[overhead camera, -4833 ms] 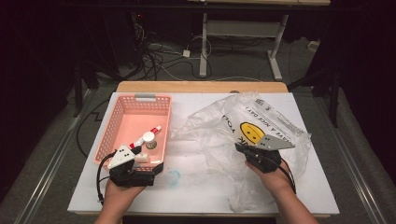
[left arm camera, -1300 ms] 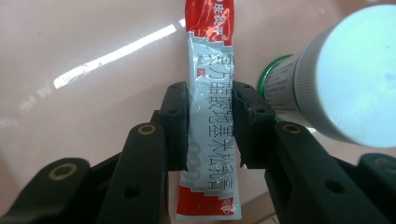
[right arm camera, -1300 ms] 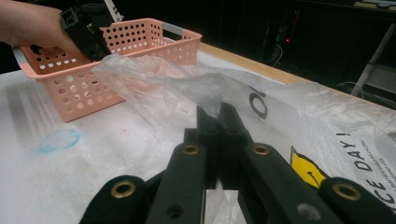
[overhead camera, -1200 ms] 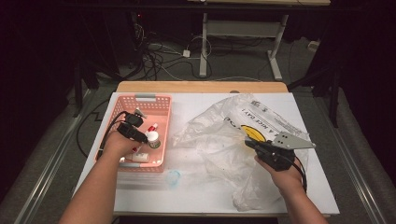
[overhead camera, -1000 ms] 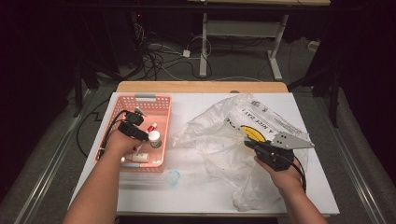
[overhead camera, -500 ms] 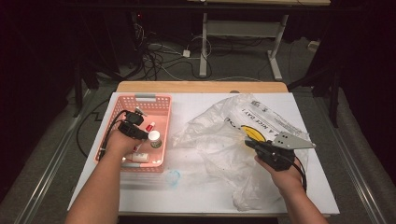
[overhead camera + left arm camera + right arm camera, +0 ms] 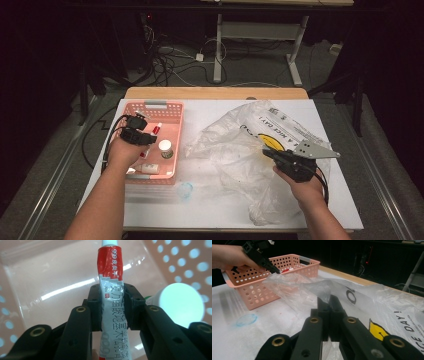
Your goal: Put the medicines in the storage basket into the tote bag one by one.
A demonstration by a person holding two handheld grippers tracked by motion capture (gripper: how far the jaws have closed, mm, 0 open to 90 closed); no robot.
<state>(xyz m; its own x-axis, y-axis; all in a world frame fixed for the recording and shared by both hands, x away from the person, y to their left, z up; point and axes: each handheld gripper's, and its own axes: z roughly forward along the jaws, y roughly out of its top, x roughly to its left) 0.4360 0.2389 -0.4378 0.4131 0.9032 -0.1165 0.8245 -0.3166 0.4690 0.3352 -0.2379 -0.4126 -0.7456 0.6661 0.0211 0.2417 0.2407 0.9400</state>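
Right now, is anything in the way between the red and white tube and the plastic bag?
The left claw is shut on the tube above the pink basket, whose right wall lies between the tube and the plastic bag. Lifted over it, nothing else visible blocks the way. The right claw pinches the bag's edge.

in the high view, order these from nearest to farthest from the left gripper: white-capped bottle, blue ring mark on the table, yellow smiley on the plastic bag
1. White-capped bottle, in the pink basket beside the left gripper.
2. Blue ring mark, on the table ahead of the basket's near wall.
3. Yellow smiley, on the clear plastic bag, right side.
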